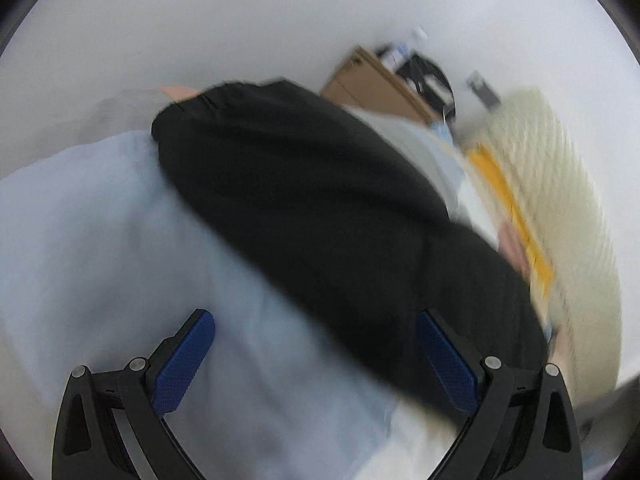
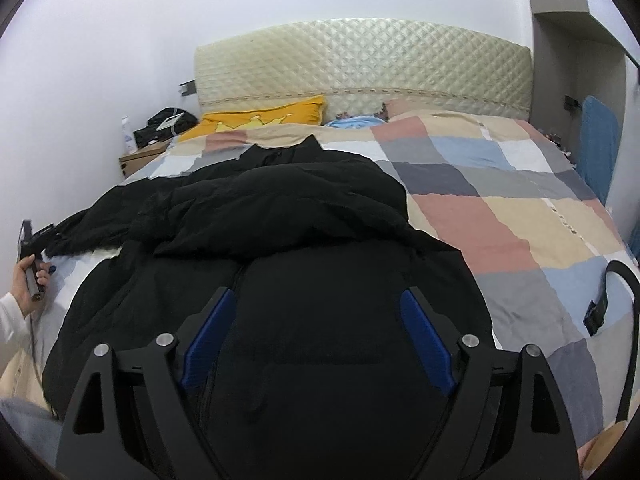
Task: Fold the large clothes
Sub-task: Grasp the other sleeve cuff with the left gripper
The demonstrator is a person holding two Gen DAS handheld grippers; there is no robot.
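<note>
Right hand-held gripper [image 2: 316, 332] hangs wide open and empty over the near hem of the puffy black padded jacket [image 2: 280, 240], which lies crumpled on the checked patchwork quilt [image 2: 500, 208] of the bed. Left hand-held gripper [image 1: 316, 356], also spread wide and empty, hovers by the jacket's edge. Farther back, a yellow pillow [image 2: 264, 118] rests against the cream quilted headboard [image 2: 360, 60].

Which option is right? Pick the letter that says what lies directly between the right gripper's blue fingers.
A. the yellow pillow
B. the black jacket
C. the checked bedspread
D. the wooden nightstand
B: in the right wrist view the right gripper stands open over the black jacket, whose dark cloth fills the gap between the blue fingers; the yellow pillow lies far off by the headboard.
</note>
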